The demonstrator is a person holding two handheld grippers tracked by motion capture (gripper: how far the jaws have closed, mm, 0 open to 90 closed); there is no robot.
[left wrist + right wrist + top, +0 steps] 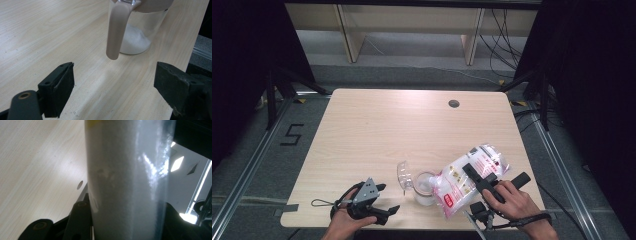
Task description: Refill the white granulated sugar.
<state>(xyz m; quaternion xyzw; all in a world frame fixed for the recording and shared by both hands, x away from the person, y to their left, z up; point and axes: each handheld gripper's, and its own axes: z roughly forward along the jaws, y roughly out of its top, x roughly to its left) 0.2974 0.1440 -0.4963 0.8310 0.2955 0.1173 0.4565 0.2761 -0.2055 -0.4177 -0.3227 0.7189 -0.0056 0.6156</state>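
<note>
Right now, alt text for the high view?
The right gripper holds a clear bag of white powder tilted over an open jar near the wooden table's front edge. The left gripper rests open beside it, empty. The jar's clear lid stands flipped up.

One table [377, 135] carries the lot, with one round cable hole [454, 103] toward its 1 o'clock corner. Toward 5 o'clock sit one clear jar [424, 190] holding white grains, one clear lid [404, 176] tipped at the jar's 10 o'clock, and one plastic bag [467, 177] of white grains at its 3 o'clock — one of each. Two grippers — the left gripper [387, 200] at 7 o'clock, the right gripper [479, 175] at 5 o'clock — and two hands complete the count.
</note>
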